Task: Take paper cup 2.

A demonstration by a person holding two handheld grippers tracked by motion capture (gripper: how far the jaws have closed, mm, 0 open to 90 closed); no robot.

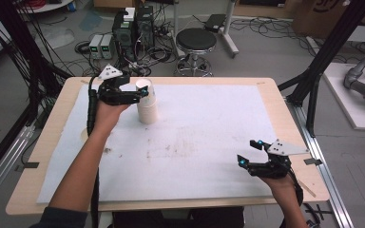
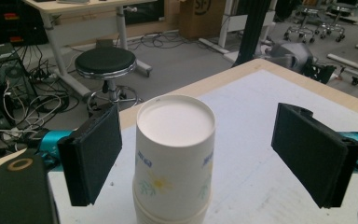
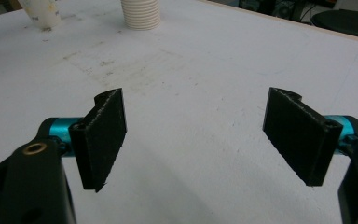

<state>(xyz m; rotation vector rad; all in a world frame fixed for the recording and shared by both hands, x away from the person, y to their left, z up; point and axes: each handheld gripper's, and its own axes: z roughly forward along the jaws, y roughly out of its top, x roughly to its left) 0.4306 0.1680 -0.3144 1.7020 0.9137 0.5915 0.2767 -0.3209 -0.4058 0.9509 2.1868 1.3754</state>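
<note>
**Open jaws around an upturned stack of paper cups**

No brand name or readable writing on the stack of paper cups [image 2: 175, 158]; printed instead with a faint flower motif in yellow and green, plus small blue marks too blurred to read. Partial dark lettering on a cardboard box [image 2: 205, 14] in the background of the left gripper view, not legible.

Standing upside down, bases up, on the white sheet [image 1: 209, 142] toward the far left part of the table [image 1: 290, 123]. Ribbed lower rims of the stack visible in the right gripper view.

Left gripper [image 1: 145, 92] at the top of the stack, jaws spread wide on either side of the uppermost cup. Left pad just beside the cup wall, perhaps brushing it; clear gap at the right pad. No squeeze on the cup.

Right gripper [image 1: 249, 152] near the front right corner of the sheet, well apart from the stack, jaws wide with bare sheet between them. Holding nothing.
</note>
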